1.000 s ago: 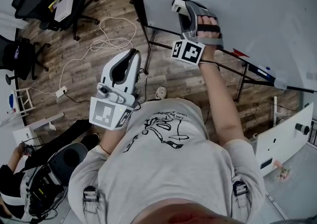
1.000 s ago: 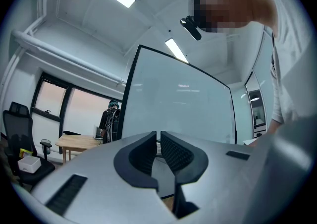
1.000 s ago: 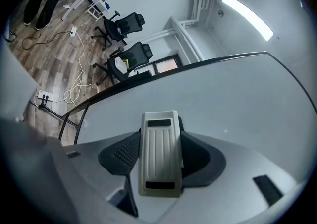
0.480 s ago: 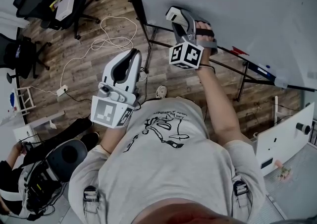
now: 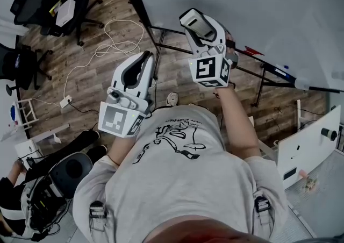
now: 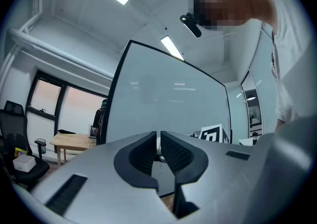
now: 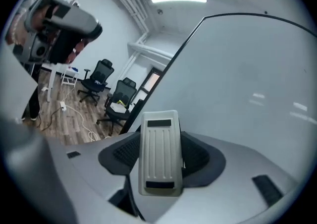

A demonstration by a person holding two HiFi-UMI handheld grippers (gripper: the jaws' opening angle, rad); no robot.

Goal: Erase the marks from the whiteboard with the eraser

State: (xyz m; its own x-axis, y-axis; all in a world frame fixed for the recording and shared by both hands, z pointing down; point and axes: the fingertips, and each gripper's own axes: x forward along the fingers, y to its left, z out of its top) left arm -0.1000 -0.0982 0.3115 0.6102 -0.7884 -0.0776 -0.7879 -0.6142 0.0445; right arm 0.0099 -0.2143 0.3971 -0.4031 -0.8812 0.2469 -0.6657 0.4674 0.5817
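Note:
The whiteboard (image 5: pixel 258 5) fills the upper right of the head view, and I see no marks on the part that shows. My right gripper (image 5: pixel 198 26) is held just off its lower left edge, shut on the pale grey ribbed eraser (image 7: pixel 159 148). The eraser's tip (image 5: pixel 192 20) points towards the board, which also spreads across the right gripper view (image 7: pixel 247 84). My left gripper (image 5: pixel 144 60) hangs lower and to the left, over the wooden floor. Its jaws are shut with nothing between them (image 6: pixel 159 151), and it faces the board (image 6: pixel 168 104) from a distance.
The board's black stand legs (image 5: pixel 177 49) and pen tray with a red marker (image 5: pixel 252 51) lie below the right gripper. A white cable (image 5: pixel 115 40), office chairs (image 5: pixel 64 5), a seated person (image 5: pixel 32 199) and a white cabinet (image 5: pixel 306 148) surround me.
My right gripper has drawn back from the board and slightly down, turning so its marker cube faces the head camera. The eraser stays in its jaws. The left gripper has hardly moved.

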